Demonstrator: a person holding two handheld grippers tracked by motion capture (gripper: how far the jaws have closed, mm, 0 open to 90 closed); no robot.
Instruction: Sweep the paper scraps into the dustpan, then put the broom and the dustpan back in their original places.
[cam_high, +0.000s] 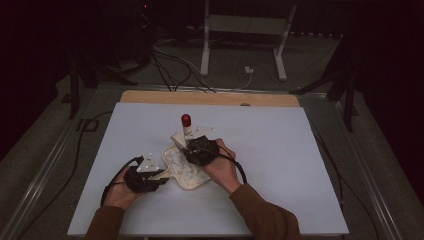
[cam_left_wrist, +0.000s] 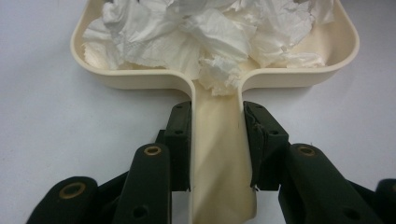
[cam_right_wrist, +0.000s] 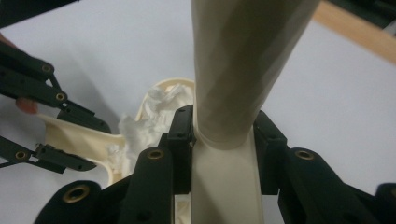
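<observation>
- Left tongs (cam_left_wrist: 217, 140) sit closest, clamped on the cream dustpan's (cam_left_wrist: 217, 81) flat handle.
- Crumpled white tissue (cam_left_wrist: 210, 32) lies heaped in the dustpan.
- Right tongs (cam_right_wrist: 223, 140) grip a cream brush (cam_right_wrist: 233, 70) by its handle, just above the dustpan.
- On the worktop (cam_high: 280, 150) the dustpan sits near the middle, with the brush's red tip (cam_high: 186, 119) just beyond it.

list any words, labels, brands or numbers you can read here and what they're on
None can be read.
The cream dustpan, the crumpled paper in it and the cream brush handle show plain surfaces with no print.
The left gripper and right gripper bear no legible marking.
</observation>
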